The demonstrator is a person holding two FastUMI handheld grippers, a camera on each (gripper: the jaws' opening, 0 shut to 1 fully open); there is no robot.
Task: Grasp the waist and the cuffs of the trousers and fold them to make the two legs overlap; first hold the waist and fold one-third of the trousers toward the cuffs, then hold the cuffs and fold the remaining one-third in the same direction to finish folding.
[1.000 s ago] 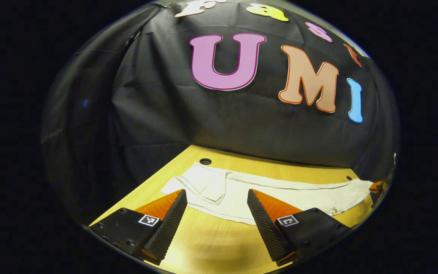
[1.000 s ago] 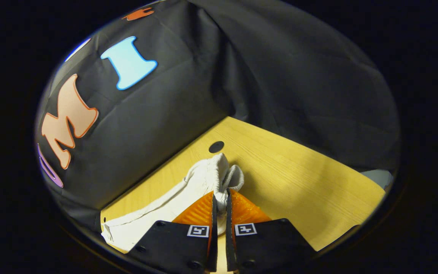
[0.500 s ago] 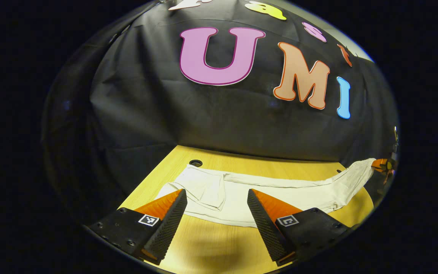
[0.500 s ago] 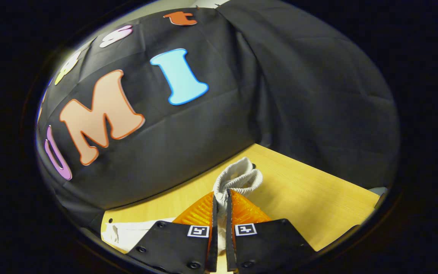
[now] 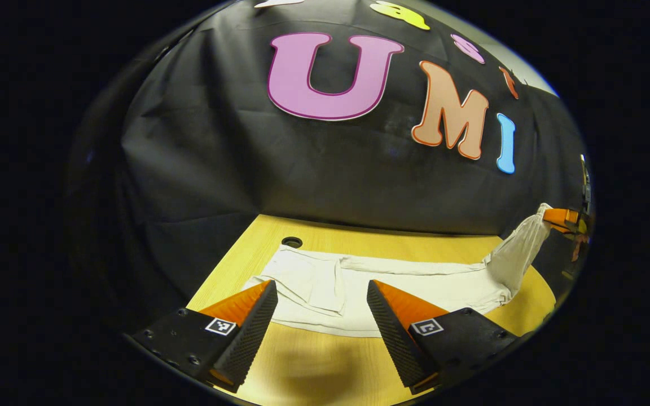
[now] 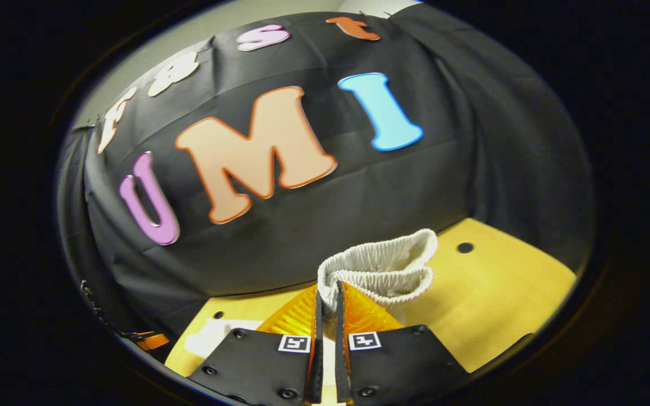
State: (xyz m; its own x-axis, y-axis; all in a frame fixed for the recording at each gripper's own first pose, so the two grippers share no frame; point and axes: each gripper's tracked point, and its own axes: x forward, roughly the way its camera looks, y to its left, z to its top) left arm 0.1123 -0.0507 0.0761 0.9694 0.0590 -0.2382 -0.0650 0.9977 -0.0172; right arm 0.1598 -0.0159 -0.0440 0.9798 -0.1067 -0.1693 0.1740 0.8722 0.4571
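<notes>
Trousers of cream-white cloth (image 5: 415,285) lie along the pale wooden surface (image 5: 325,372); the right gripper (image 6: 328,299), clamped on their elastic waist (image 6: 381,268), lifts it. The left gripper (image 5: 322,299) hovers spread near the cuffs (image 5: 302,276).

Layout: trousers across the tabletop, one end raised.

From my left claw (image 5: 320,307), fingers spread and hovering just before the near edge of the trousers (image 5: 392,285), the garment runs left to right on the tabletop (image 5: 313,366), with the booth wall behind it. A hole (image 5: 291,242) sits behind its left end. At far right the waist (image 6: 378,270) lifts off the surface, pinched in my right claw (image 6: 328,299); another hole (image 6: 464,247) lies right of it.
</notes>
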